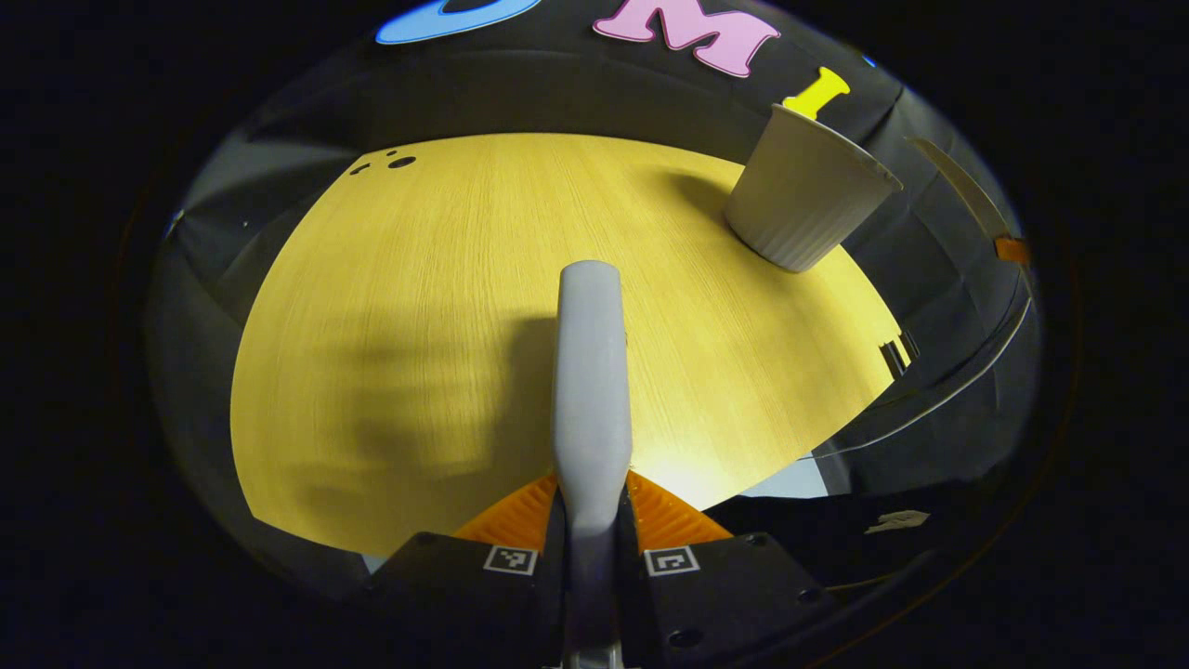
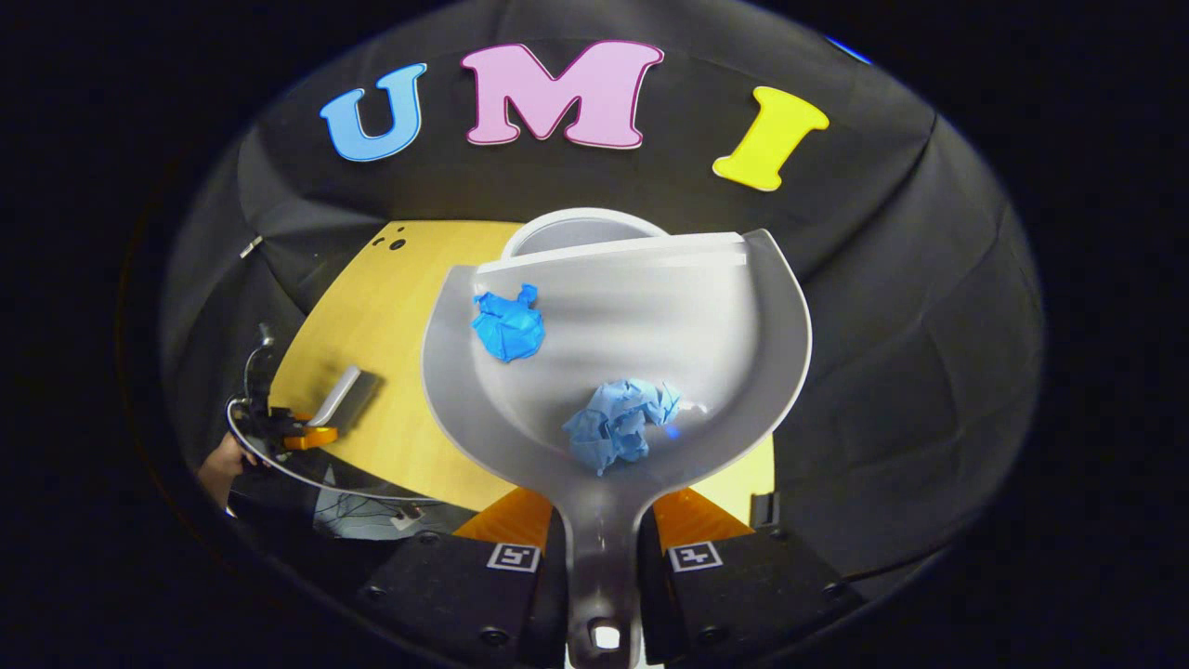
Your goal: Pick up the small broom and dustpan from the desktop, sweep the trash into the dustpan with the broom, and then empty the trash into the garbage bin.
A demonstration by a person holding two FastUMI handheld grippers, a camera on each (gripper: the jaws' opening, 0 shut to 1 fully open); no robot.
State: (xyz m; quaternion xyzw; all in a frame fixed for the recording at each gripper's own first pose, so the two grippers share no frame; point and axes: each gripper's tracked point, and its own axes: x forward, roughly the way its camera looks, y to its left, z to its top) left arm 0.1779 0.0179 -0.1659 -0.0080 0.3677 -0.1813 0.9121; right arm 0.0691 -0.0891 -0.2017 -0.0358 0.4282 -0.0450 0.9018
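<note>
In the left gripper view my left gripper is shut on the grey broom handle, which points forward over the yellow table. The white ribbed garbage bin stands at the table's far right. In the right gripper view my right gripper is shut on the handle of the grey dustpan. Two crumpled blue paper balls lie in the pan. The pan's front lip sits over the bin's white rim. The broom and left gripper show low at the left.
Black cloth walls close in the table at the back and right. Small dark holes mark the table's far left corner. A hand and cables sit by the table's near left edge.
</note>
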